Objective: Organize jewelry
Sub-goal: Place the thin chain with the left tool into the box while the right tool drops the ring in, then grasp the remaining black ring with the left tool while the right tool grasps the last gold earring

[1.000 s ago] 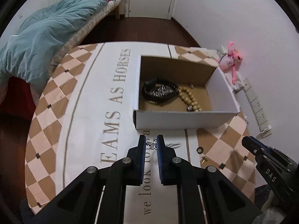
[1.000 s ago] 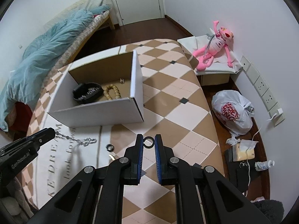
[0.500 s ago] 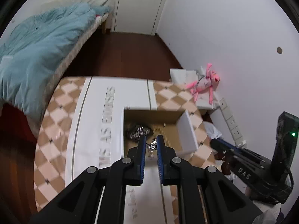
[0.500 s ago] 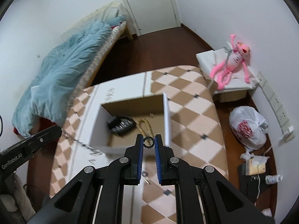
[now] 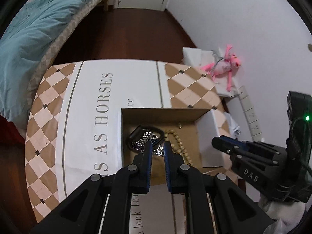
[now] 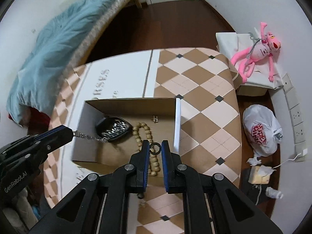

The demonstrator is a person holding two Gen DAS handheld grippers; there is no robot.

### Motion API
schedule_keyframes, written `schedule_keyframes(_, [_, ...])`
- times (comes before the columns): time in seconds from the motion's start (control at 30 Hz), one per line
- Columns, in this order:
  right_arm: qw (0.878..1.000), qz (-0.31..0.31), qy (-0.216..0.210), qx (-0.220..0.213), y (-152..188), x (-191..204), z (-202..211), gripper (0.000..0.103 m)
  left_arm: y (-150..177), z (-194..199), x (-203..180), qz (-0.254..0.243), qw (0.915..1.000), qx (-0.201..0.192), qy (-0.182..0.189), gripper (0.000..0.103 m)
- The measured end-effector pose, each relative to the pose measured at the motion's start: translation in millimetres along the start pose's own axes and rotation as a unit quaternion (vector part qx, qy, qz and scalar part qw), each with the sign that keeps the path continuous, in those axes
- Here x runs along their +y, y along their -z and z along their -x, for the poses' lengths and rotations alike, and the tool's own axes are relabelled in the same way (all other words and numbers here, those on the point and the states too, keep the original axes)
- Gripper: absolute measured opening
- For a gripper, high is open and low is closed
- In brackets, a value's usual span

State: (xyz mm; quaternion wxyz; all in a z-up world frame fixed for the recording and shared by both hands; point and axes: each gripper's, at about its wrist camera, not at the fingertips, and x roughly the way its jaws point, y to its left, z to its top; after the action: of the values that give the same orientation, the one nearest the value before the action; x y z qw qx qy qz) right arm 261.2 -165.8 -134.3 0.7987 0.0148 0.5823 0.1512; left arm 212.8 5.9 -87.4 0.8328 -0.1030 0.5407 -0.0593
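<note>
Both claws hang over the open cardboard box [image 6: 176, 120]. Left gripper [image 5: 157, 150] pinches a silver chain [image 6: 87, 136] whose length trails into the box; right gripper [image 6: 155, 149] clamps a small dark ring [image 6: 155, 148], box floor directly below.

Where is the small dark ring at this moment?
In the right wrist view the ring sits pinched between the jaws of the right gripper, held above the open cardboard box, over the wooden bead bracelet.
</note>
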Motion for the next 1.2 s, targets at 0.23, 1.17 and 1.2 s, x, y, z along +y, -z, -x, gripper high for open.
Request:
schedule_keyframes(0.23, [1.000, 0.000, 0.023, 0.017, -9, -2, -4, 0.019, -7, -8, 15, 0.022, 0.9971, 0.009, -0.072, 0.067])
schedule_keyframes(1.17, [0.991, 0.018, 0.118, -0.056, 34, 20, 32, 0.090, 34, 23, 13, -0.008, 0.9857, -0.061, -0.157, 0.102])
schedule_keyframes(1.2, [0.991, 0.018, 0.117, -0.061, 35, 21, 37, 0.090, 35, 28, 12, -0.010, 0.9851, -0.067, -0.158, 0.102])
